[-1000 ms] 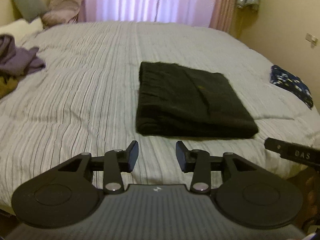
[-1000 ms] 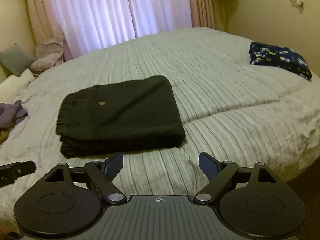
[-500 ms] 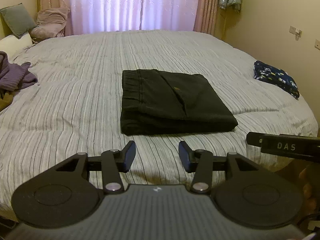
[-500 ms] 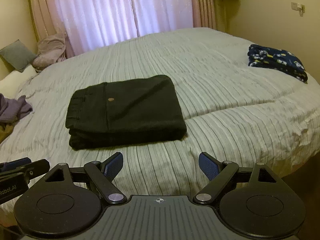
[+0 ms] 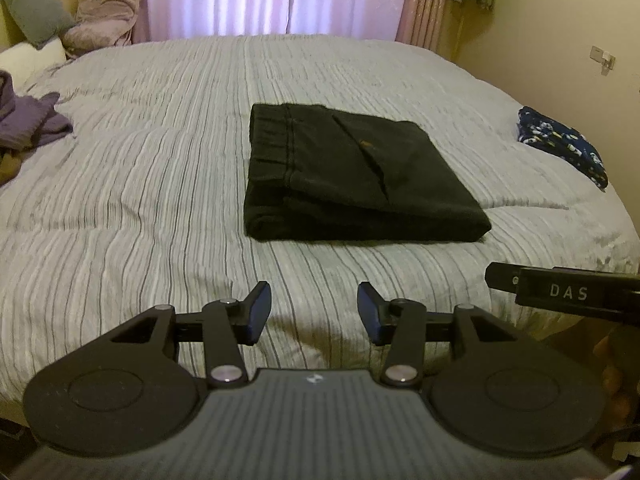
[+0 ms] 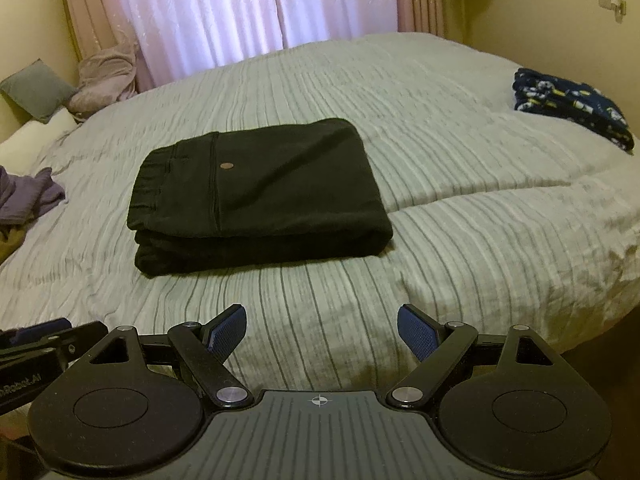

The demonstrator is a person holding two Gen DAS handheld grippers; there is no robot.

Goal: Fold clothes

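Note:
Black trousers (image 5: 352,176) lie folded in a neat rectangle in the middle of the striped grey bed (image 5: 140,200). They also show in the right wrist view (image 6: 256,196), with a small brown button on top. My left gripper (image 5: 314,306) is open and empty, held above the bed's near edge, well short of the trousers. My right gripper (image 6: 322,332) is open and empty, also near the front edge. The right gripper's side shows at the right of the left wrist view (image 5: 568,292).
A folded dark blue patterned garment (image 5: 560,144) lies at the bed's right edge, also in the right wrist view (image 6: 572,104). A purple garment pile (image 5: 28,128) lies at the left. Pillows (image 5: 36,16) and a pink blanket (image 5: 104,16) sit by the curtains.
Both grippers have drawn back and away from the folded trousers, which now look smaller and farther off. Both stay open and empty. The trousers have not moved.

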